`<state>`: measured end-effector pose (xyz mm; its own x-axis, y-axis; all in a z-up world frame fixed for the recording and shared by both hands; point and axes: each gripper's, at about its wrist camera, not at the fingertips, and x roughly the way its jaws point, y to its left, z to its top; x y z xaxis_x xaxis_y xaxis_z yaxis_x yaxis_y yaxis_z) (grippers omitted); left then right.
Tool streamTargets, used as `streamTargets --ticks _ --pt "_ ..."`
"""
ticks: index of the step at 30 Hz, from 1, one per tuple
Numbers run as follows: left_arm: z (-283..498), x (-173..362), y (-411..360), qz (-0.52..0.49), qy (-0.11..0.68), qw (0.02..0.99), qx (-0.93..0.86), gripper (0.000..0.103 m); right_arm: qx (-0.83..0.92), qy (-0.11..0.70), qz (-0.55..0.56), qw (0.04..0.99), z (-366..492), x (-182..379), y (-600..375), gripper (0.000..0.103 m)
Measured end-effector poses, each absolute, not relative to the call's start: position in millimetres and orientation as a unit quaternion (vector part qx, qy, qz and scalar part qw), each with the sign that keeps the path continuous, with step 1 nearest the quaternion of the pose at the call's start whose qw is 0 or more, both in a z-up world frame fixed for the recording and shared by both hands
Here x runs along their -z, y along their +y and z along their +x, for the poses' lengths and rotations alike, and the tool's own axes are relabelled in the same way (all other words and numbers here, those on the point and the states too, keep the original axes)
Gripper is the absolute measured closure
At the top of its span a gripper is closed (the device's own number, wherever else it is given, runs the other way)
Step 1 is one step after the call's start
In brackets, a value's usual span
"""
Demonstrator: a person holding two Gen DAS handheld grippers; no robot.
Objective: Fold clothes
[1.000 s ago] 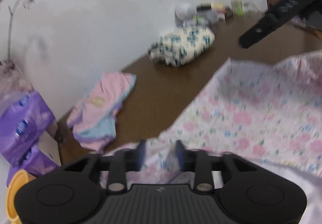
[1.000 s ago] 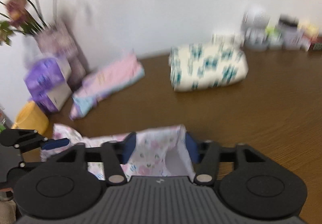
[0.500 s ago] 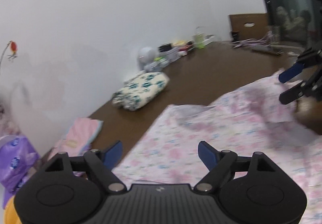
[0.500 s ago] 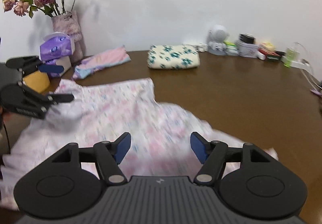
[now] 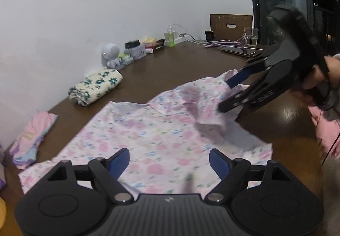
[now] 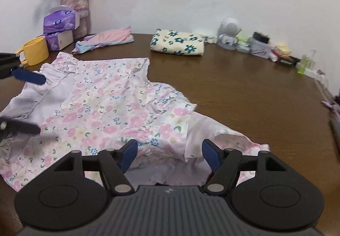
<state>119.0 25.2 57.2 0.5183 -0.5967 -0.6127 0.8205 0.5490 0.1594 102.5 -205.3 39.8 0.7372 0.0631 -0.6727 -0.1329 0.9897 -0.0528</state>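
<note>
On the brown table [image 6: 244,96], both grippers had just let go; the floral garment [image 6: 110,108] lay spread, left gripper [image 5: 169,160] and right gripper [image 6: 169,154] gaping, ready for folding.

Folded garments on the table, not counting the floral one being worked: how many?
2. The cream blue-flowered bundle lies by the back wall; the pink-and-blue pile sits left of it, near the tissue packs. None seem hidden.
</note>
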Motion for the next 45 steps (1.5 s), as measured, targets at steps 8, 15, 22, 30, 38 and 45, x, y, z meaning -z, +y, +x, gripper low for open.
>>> streamTargets --ticks 8,15,22,30,38,45 --pt "115.9 -39.9 -23.1 0.283 0.297 0.813 0.414 0.031 -0.147 0.373 -0.017 0.916 120.0 -48.4 -223.4 0.092" --pt "122.2 -22.3 -31.3 0.273 0.33 0.81 0.4 0.064 -0.165 0.361 0.025 0.918 173.0 -72.8 -274.0 0.093" --pt "124.6 -19.0 -31.0 0.244 0.342 0.828 0.371 0.066 -0.097 0.394 0.123 0.906 256.2 -54.3 -347.2 0.093" --pt "128.3 -23.7 -26.6 0.229 0.344 0.833 0.367 0.066 -0.043 0.398 0.21 0.892 273.9 -17.5 -397.1 0.086" --pt "152.3 -35.7 -15.1 0.196 0.324 0.865 0.329 0.055 -0.082 0.342 0.152 0.924 234.7 -49.3 -387.3 0.046" --pt "165.3 -23.6 -7.5 0.168 0.32 0.875 0.321 0.06 -0.131 0.344 0.031 0.929 230.3 -64.3 -321.8 0.063"
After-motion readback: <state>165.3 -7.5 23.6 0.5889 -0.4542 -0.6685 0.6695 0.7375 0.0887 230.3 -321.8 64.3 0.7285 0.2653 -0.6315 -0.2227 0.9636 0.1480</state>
